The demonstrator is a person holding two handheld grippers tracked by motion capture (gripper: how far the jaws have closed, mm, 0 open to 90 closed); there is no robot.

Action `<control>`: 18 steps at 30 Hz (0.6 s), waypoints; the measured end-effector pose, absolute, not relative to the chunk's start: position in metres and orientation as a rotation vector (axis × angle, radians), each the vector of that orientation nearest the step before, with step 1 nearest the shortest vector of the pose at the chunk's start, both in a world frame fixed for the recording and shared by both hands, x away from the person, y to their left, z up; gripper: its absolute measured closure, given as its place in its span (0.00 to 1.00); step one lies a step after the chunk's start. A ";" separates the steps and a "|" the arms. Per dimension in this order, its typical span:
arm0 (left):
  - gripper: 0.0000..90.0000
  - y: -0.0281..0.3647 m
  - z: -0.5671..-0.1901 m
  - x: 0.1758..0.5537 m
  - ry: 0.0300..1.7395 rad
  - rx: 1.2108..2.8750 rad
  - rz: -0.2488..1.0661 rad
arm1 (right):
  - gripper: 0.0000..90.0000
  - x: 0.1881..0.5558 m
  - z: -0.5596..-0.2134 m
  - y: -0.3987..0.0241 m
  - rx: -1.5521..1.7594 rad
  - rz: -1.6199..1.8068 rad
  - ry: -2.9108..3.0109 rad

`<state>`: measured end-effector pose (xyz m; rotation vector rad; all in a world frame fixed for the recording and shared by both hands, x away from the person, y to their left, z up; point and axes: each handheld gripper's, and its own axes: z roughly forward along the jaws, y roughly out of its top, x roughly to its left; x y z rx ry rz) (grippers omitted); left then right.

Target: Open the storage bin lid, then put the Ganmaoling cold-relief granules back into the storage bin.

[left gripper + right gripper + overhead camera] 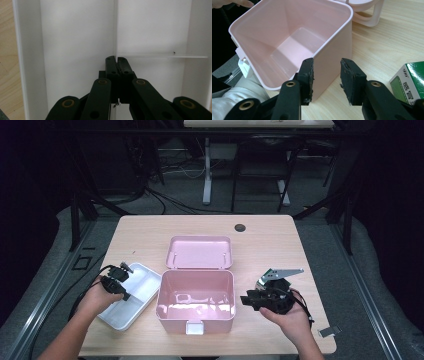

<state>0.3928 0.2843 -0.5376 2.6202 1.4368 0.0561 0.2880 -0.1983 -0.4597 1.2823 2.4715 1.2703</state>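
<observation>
Honestly, left gripper (121,281) has its jaws clenched on the tray's (145,292) divider (115,27); lift level. Right gripper (326,75), jaws released, can steady the box (287,42).

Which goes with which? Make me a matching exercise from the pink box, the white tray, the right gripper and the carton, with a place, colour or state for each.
Things:
1. pink box
2. white tray
3. right gripper
4. carton

Descriptions:
A. jaws apart, nothing between them
B. green and white
C. lid flipped back, nothing inside
D. left gripper shut on its divider

Pairs: 1-C, 2-D, 3-A, 4-B
</observation>
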 end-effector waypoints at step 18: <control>0.57 0.316 -0.504 0.364 1.412 2.349 0.127 | 0.53 0.306 -0.447 -0.197 1.256 0.920 2.499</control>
